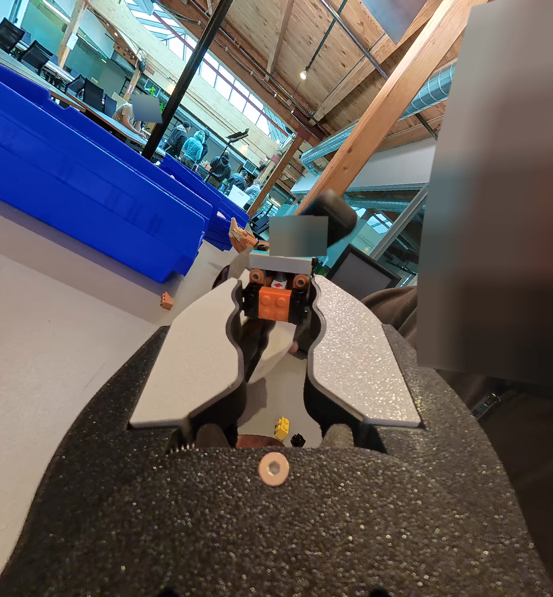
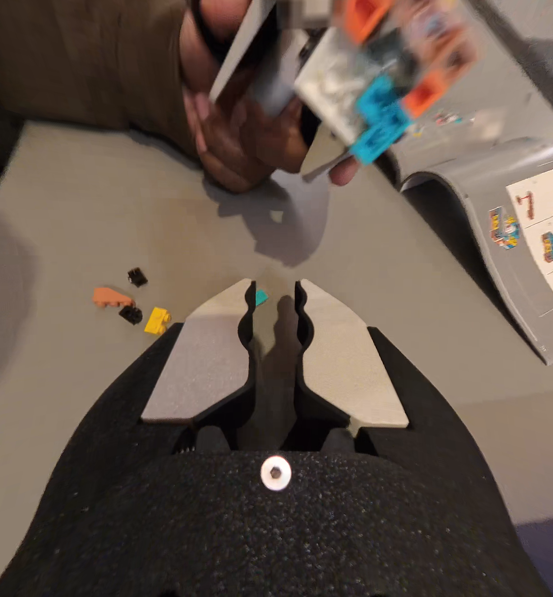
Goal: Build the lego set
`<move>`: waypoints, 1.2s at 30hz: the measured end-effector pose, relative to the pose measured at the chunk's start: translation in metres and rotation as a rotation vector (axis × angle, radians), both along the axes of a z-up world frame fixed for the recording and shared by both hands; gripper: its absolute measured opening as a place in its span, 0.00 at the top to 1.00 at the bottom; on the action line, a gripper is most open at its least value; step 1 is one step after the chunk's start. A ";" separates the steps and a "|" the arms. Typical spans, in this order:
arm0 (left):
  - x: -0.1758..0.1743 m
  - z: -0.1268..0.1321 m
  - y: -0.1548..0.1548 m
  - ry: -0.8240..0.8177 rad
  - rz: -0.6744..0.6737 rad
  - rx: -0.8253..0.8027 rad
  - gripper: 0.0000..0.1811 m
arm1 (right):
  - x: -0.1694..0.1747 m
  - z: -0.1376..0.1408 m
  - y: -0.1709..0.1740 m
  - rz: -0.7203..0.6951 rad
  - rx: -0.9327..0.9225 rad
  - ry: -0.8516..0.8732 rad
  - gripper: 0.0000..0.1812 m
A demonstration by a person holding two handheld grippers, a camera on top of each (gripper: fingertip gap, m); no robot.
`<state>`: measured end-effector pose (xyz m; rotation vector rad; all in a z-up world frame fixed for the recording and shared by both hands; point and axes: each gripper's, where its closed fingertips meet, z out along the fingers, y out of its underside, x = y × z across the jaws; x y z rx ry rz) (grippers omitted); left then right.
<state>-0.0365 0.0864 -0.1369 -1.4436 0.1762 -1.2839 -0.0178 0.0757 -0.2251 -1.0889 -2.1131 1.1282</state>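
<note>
My left gripper (image 1: 275, 286) is shut on the partly built lego model (image 1: 273, 302), an orange and black block with a grey plate on top, and holds it up off the table. The same model (image 2: 375, 80) shows blurred at the top of the right wrist view, with grey, teal and orange parts, held next to a person's hand (image 2: 236, 142). My right gripper (image 2: 275, 286) is open and empty, low over the grey table (image 2: 107, 210). A small teal piece (image 2: 262, 296) lies on the table just past its left fingertip.
Loose pieces lie left of the right gripper: a yellow brick (image 2: 157, 319), two black pieces (image 2: 137, 277) (image 2: 130, 315) and an orange wedge (image 2: 110, 297). An open instruction booklet (image 2: 494, 226) lies at right. Blue bins (image 1: 74, 181) stand along the table's left, with a small orange piece (image 1: 167, 300) nearby.
</note>
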 end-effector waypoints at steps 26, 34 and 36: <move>0.012 -0.009 0.000 0.116 -0.003 0.010 0.78 | -0.009 0.077 0.013 -0.123 -0.607 0.174 0.91; 0.012 -0.008 0.000 0.114 0.000 0.017 0.78 | -0.010 0.077 0.013 -0.134 -0.628 0.168 0.91; 0.012 -0.008 0.001 0.125 0.008 0.022 0.77 | -0.010 0.078 0.014 -0.135 -0.647 0.162 0.91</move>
